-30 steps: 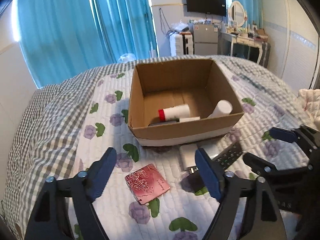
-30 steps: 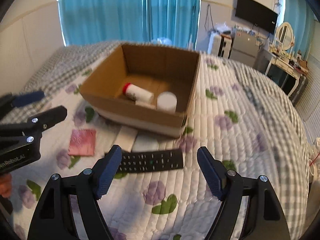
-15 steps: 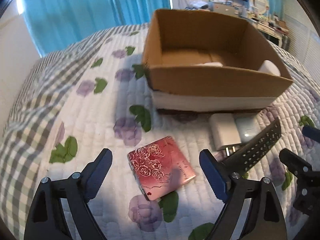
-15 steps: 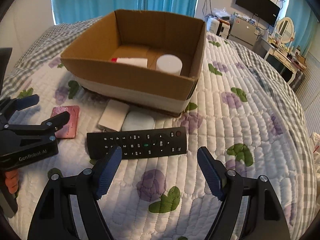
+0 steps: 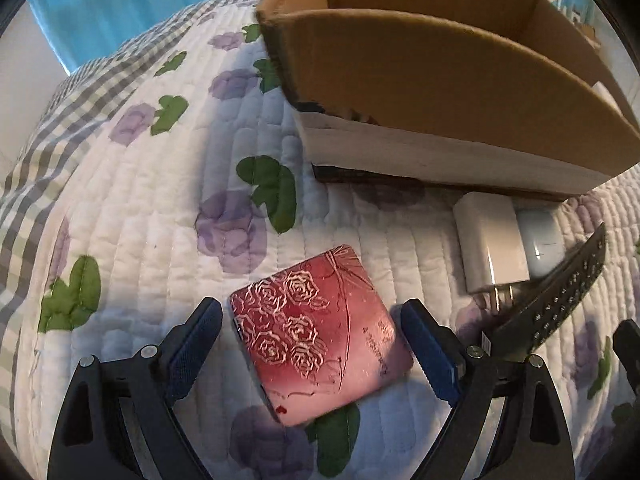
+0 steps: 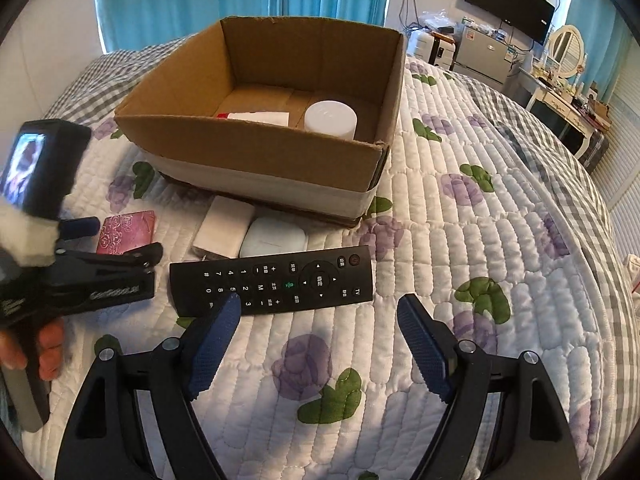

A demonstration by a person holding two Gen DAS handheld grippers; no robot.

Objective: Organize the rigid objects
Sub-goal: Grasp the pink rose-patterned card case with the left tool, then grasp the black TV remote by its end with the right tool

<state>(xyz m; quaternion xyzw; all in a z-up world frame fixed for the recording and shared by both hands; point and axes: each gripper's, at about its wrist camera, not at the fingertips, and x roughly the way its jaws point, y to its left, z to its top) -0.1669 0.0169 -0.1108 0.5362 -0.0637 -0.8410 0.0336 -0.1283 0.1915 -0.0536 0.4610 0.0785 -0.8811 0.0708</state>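
A flat red case with embossed roses (image 5: 320, 336) lies on the quilt between the open fingers of my left gripper (image 5: 312, 344), which straddles it without closing; it also shows in the right wrist view (image 6: 126, 230). A black remote (image 6: 272, 280) lies just ahead of my open, empty right gripper (image 6: 320, 340); its left fingertip overlaps the remote's near edge. A white charger (image 5: 490, 248) and a white earbud case (image 6: 274, 236) lie before the cardboard box (image 6: 256, 152), which holds a white jar (image 6: 330, 118) and a red-capped tube (image 6: 256, 117).
The quilted bed with a floral print (image 6: 480, 240) slopes off to the right. The left gripper's body and the hand holding it (image 6: 60, 280) sit left of the remote. Furniture and a TV stand beyond the bed.
My left gripper has come down and forward until its fingers flank the red case. My right gripper has moved closer to the remote.
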